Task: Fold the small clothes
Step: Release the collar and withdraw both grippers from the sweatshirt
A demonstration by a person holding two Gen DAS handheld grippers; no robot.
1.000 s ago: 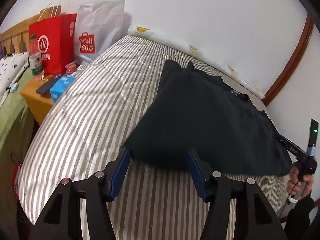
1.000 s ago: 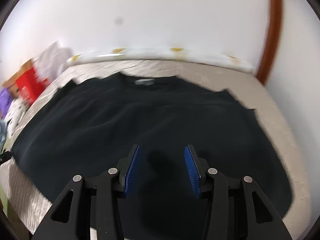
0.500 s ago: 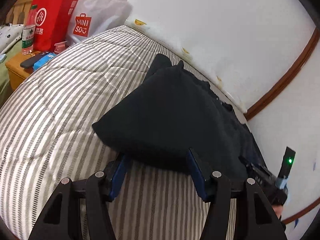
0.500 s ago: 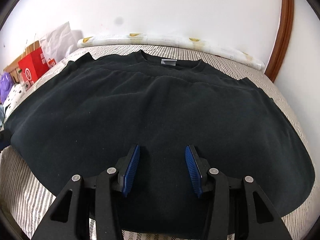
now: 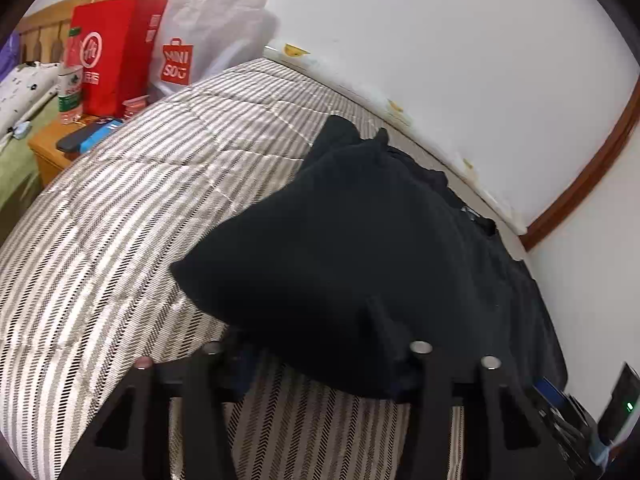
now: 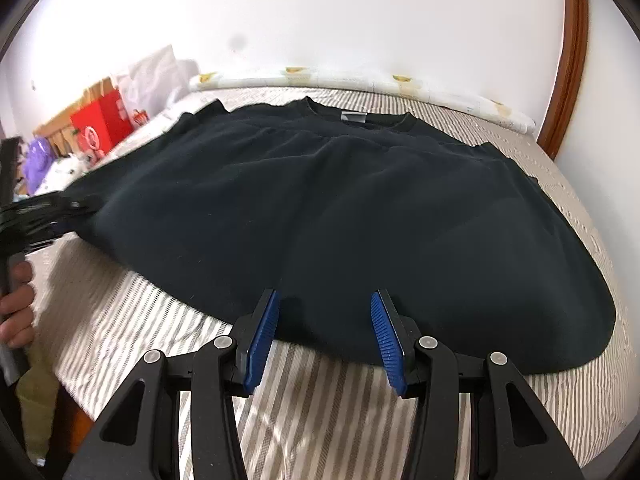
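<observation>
A black sweatshirt [image 6: 340, 208] lies spread on a striped bed, neck label toward the wall. My right gripper [image 6: 325, 332] is open, its blue pads either side of the near hem. In the left wrist view the sweatshirt [image 5: 352, 248] drapes over my left gripper [image 5: 320, 360] and hides its fingertips; the jaws stand wide apart at the garment's corner. The left gripper also shows in the right wrist view [image 6: 44, 220], blurred, at the garment's left edge.
The striped bed cover [image 5: 120, 216] runs to a white wall. A nightstand [image 5: 52, 144] at the far left holds a bottle, phone and box. A red bag [image 5: 116, 52] and a white bag [image 5: 200, 36] stand behind it.
My left gripper has pushed forward under the sweatshirt's corner, and the fabric now covers its pads. My right gripper has drawn back to the hem's edge.
</observation>
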